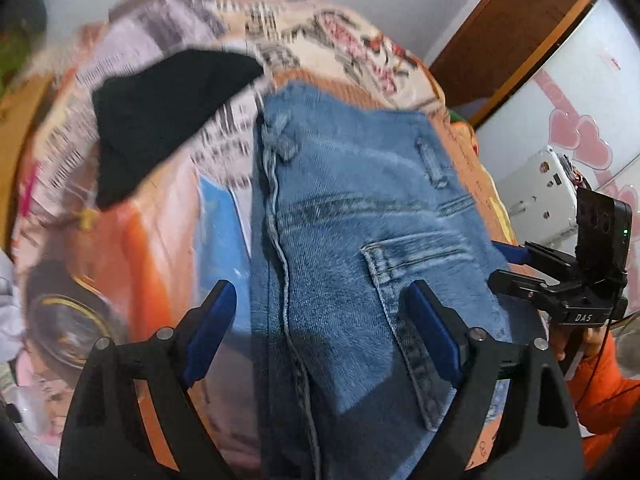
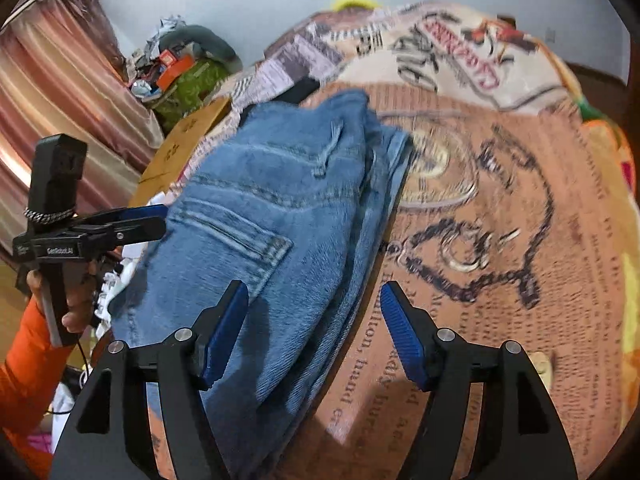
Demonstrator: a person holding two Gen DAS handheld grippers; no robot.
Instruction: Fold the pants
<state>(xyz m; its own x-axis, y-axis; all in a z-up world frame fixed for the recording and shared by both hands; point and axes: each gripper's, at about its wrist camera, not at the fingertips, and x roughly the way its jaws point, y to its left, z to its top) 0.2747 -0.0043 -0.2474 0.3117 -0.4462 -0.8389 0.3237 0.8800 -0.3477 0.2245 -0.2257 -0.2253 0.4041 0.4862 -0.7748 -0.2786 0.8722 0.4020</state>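
Observation:
Blue jeans (image 1: 352, 240) lie folded in half lengthwise on a printed blanket, back pocket up. They also show in the right wrist view (image 2: 264, 232). My left gripper (image 1: 324, 328) is open and empty, hovering just above the jeans near the pocket. It shows from the side in the right wrist view (image 2: 148, 220). My right gripper (image 2: 314, 328) is open and empty, above the jeans' right folded edge. It shows at the jeans' right edge in the left wrist view (image 1: 516, 256).
The printed blanket (image 2: 500, 208) covers the bed. A black cloth (image 1: 160, 120) lies left of the jeans. A cluttered pile with a green bag (image 2: 188, 80) and a curtain (image 2: 52, 92) stand at the far left. A white appliance (image 1: 536, 196) sits beside the bed.

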